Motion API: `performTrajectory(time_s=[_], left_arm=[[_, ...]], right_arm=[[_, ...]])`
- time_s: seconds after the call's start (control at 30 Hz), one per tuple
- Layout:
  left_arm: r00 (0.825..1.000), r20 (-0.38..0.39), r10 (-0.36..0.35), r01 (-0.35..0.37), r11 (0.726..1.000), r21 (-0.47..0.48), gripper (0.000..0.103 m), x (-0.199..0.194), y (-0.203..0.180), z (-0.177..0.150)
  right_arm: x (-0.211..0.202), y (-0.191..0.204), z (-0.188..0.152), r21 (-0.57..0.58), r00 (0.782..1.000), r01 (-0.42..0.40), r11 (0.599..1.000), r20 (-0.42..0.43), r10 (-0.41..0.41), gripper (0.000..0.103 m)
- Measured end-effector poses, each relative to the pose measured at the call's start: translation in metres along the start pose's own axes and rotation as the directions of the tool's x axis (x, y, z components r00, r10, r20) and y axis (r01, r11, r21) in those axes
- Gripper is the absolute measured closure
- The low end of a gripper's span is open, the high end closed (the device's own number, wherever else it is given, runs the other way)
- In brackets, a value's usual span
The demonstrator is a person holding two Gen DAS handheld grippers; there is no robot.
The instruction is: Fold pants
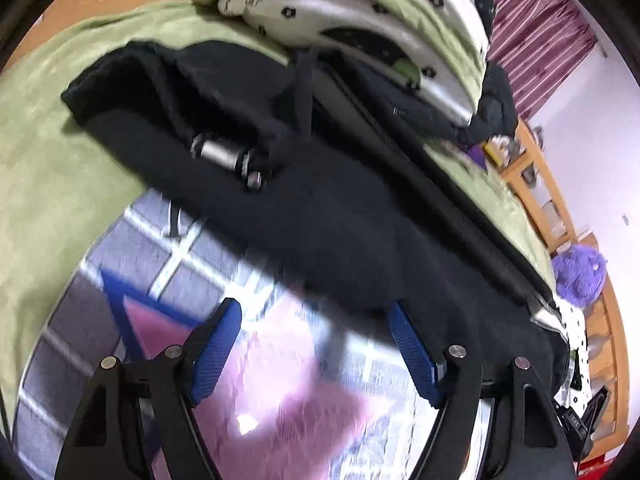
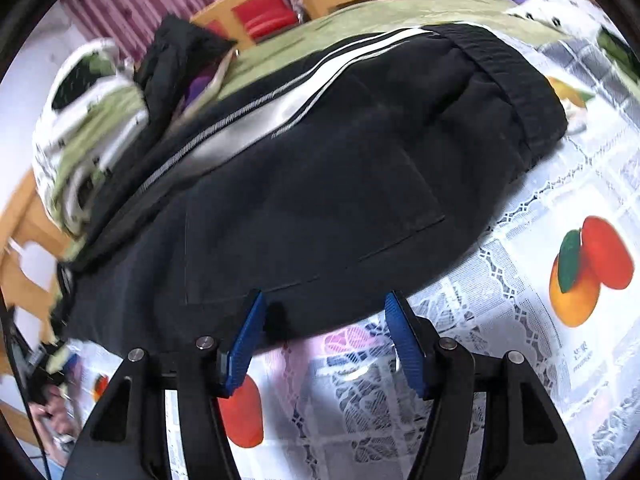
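Lying flat across cloth (image 2: 540,208) and green cover (image 1: 48,184): black pants (image 2: 312,184), soft, limp, light. Both claws, left (image 1: 316,344) and right (image 2: 324,344), gaping, gripping nothing, hovering at near hem. Probably pinching that thick edge, not the slack middle.

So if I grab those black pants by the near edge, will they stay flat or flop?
The black pants would probably flop: the cloth already sags and creases. The thick waistband may drag that end down. They'd likely slide easily over the glossy tablecloth.
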State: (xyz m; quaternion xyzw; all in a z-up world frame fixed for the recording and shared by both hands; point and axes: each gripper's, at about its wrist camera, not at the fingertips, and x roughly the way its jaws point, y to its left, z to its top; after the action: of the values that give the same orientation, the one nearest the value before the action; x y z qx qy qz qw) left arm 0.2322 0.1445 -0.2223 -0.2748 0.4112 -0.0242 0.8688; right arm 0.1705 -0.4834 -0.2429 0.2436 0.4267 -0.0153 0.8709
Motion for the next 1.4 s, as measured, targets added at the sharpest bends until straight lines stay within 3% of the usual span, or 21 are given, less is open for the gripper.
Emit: performTrajectory(time_s=[0.23,0.37,0.4,0.43,0.47,0.5,0.53,0.57,0.63,0.73,0.97,1.23,1.4], left_arm=[[0.999,0.041,0.036,-0.033,0.998,-0.058,0.033,0.043,0.004,0.037],[0.996,0.06,0.066,-0.061,0.996,-0.072,0.038,0.06,0.001,0.053],[0.994,0.068,0.084,-0.081,0.995,-0.056,0.04,0.063,-0.003,0.056],[0.99,0.077,0.119,-0.116,0.993,-0.037,0.052,0.066,-0.006,0.057],[0.986,0.079,0.144,-0.142,0.99,-0.024,0.062,0.068,-0.007,0.057],[0.984,0.074,0.159,-0.158,0.987,-0.018,0.065,0.068,-0.007,0.058],[0.984,0.07,0.165,-0.164,0.986,-0.018,0.074,0.067,-0.005,0.058],[0.984,0.065,0.165,-0.165,0.986,-0.015,0.084,0.064,-0.003,0.059],[0.99,0.064,0.13,-0.129,0.992,-0.019,0.09,0.055,0.001,0.059],[0.993,0.058,0.1,-0.098,0.994,-0.048,0.092,0.035,0.007,0.056],[0.992,0.062,0.111,-0.113,0.993,0.039,0.093,-0.041,0.002,0.008],[0.99,-0.011,0.142,-0.14,0.985,0.105,0.092,-0.112,0.024,-0.081],[0.987,-0.029,0.157,-0.152,0.981,0.124,0.091,-0.132,0.033,-0.119]], right_arm=[[0.025,-0.012,0.031,0.088,0.997,-0.065,0.994,0.05,0.06,0.039],[0.042,-0.008,0.048,0.103,0.996,-0.043,0.994,0.08,0.034,0.035],[0.046,-0.006,0.05,0.101,0.996,-0.038,0.994,0.086,0.029,0.033],[0.05,-0.003,0.054,0.097,0.996,-0.032,0.995,0.09,0.023,0.032],[0.054,0.001,0.057,0.093,0.996,-0.005,0.996,0.09,-0.004,0.035],[0.057,0.007,0.06,0.086,0.996,0.027,0.996,0.084,-0.035,0.042],[0.059,0.014,0.062,0.068,0.99,0.11,0.992,0.078,-0.115,0.073],[0.063,0.019,0.065,0.059,0.981,0.175,0.983,0.075,-0.18,0.078],[0.059,0.016,0.065,0.069,0.983,0.161,0.984,0.074,-0.166,0.084],[0.04,0.014,0.06,0.081,0.984,0.155,0.985,0.081,-0.162,0.086],[-0.037,0.003,0.025,0.06,0.987,0.104,0.993,0.116,-0.11,0.092],[-0.127,-0.038,-0.07,0.012,0.988,0.115,0.993,0.104,-0.116,0.093],[-0.153,-0.061,-0.111,0.025,0.989,0.11,0.994,0.093,-0.112,0.092]])
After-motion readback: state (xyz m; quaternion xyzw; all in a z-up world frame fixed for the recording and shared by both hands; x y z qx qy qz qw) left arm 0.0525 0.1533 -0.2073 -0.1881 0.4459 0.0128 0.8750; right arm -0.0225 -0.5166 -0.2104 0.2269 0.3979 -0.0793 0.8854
